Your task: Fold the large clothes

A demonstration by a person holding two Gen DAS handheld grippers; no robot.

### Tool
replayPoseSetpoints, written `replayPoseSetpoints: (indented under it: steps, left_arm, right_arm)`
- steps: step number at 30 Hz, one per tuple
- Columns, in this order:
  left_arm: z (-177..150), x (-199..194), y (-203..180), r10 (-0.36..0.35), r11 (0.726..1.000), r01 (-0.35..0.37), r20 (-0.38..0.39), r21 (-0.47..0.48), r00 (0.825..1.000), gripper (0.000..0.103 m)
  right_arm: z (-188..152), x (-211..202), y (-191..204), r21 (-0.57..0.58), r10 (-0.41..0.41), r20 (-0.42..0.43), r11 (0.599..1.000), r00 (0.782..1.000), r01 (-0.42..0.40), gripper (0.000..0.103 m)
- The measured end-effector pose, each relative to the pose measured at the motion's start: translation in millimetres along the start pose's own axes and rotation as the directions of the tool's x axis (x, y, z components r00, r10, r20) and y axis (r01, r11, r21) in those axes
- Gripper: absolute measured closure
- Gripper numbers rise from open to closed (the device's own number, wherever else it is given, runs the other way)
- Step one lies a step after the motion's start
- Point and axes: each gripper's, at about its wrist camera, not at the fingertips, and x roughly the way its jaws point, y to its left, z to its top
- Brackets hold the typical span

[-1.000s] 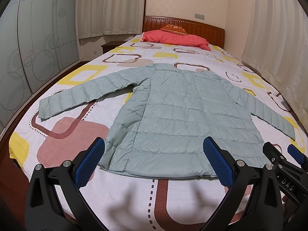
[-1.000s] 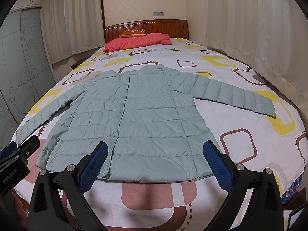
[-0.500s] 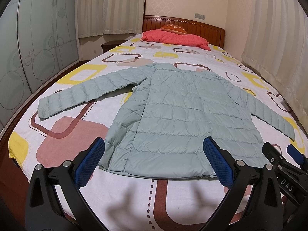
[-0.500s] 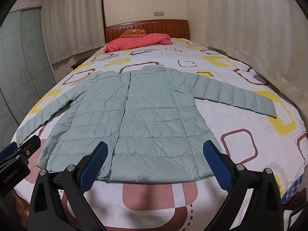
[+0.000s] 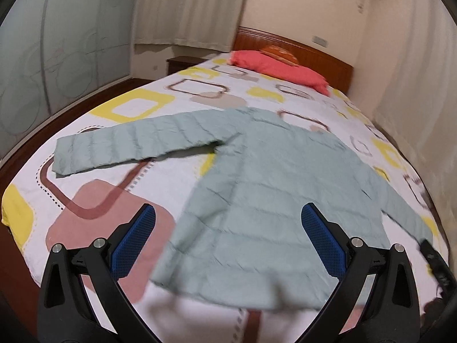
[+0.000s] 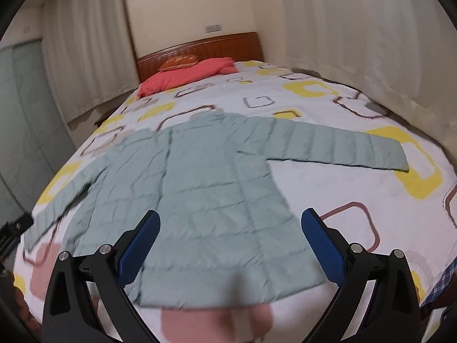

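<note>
A pale green quilted jacket [image 5: 271,194] [image 6: 205,194] lies flat on the patterned bed, collar toward the headboard and both sleeves spread out. Its left sleeve [image 5: 137,143] reaches toward the bed's left edge, and its right sleeve [image 6: 337,148] reaches toward the right. My left gripper [image 5: 228,228] hovers open above the hem's left half, holding nothing. My right gripper [image 6: 230,230] hovers open above the hem's right half, likewise holding nothing. Both views are blurred by motion.
A red pillow [image 5: 280,70] and an orange cushion [image 6: 178,62] lie by the wooden headboard [image 6: 200,47]. Curtains [image 6: 357,28] hang along the right of the bed, and frosted wardrobe doors [image 5: 57,43] stand on the left. The bed sheet [image 5: 94,208] ends just below the grippers.
Both grippers have tilted and swung outward, the left view rolling one way and the right the other. The jacket lies as before. Both stay open.
</note>
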Motion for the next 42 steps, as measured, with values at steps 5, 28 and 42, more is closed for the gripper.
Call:
replayPoseSetpoints:
  steps: [5,28,42]
  left_arm:
    - [14,45,44,0.037,0.988,-0.045,-0.06,-0.145,0.998,0.002]
    - [-2,138,137,0.25,0.903,-0.282,-0.137,-0.325,0.958,0.002]
    - [-4,143,132,0.295,0.902,-0.33,-0.158,-0.279,0.942,0.002]
  right_arm:
    - [23,33,-74,0.221,0.02,-0.002,0.975,1.0,-0.019,0.005]
    - [25,141,-313,0.737,-0.037,0.126,0.672,0.991,-0.069,0.006]
    - [23,144,-341,0.767,-0.055,0.161,0.636,0.985,-0.09,0.052]
